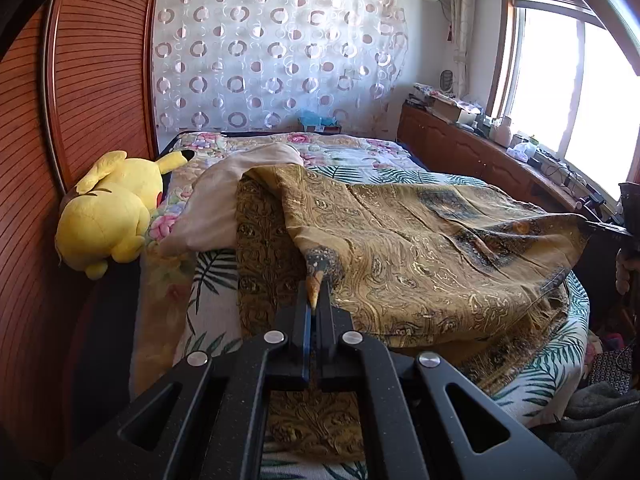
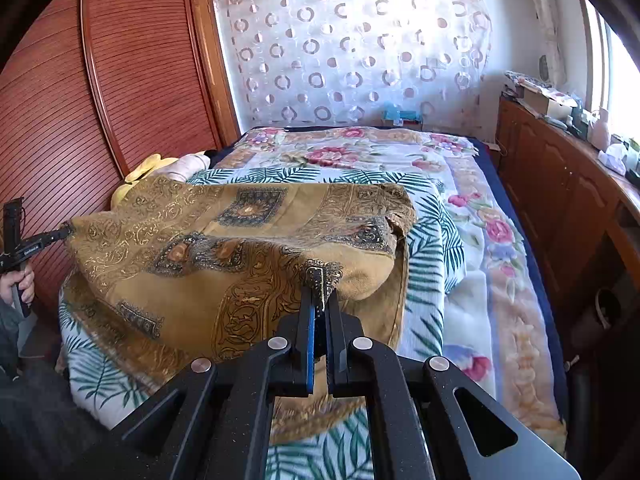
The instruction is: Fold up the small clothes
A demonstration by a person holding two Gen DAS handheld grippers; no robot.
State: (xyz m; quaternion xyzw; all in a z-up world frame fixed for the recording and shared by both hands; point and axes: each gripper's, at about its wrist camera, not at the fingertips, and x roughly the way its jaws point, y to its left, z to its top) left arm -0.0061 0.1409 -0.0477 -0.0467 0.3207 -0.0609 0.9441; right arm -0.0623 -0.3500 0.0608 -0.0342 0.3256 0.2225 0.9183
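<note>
- The left gripper (image 1: 316,298) has its jaws pinched together on a corner of the gold patterned cloth (image 1: 420,248); a small tuft of fabric sticks out just past the fingertips.
- The right gripper (image 2: 320,300) is likewise clamped tight on another corner of the same cloth, with a dark-bordered fold caught between its fingers.
- From each pinch the cloth runs forward and away, lifted at the held edge and draped down onto the bed (image 2: 480,240) beyond.
- The held edge spans between the two grippers, sagging a little in the middle; in the left wrist view the right gripper shows at the far right edge of the cloth, and in the right wrist view the left gripper shows at the far left edge, a hand (image 2: 18,284) wrapped round its handle.
- Beneath the raised layer, more of the cloth lies on a palm-leaf print sheet (image 2: 424,248), with some of it hanging down below each gripper at the near side of the bed.
- The far part of the cloth rests flat on the bed, its far edge rolled over in a soft fold.
- A floral blanket (image 2: 500,232) covers the bed beyond and to the right of the cloth.
- A yellow plush toy (image 1: 112,216) lies at the left side of the bed against a wooden slatted wardrobe (image 1: 92,100), beside a pale pillow (image 1: 224,192) that the cloth partly overlaps.
</note>
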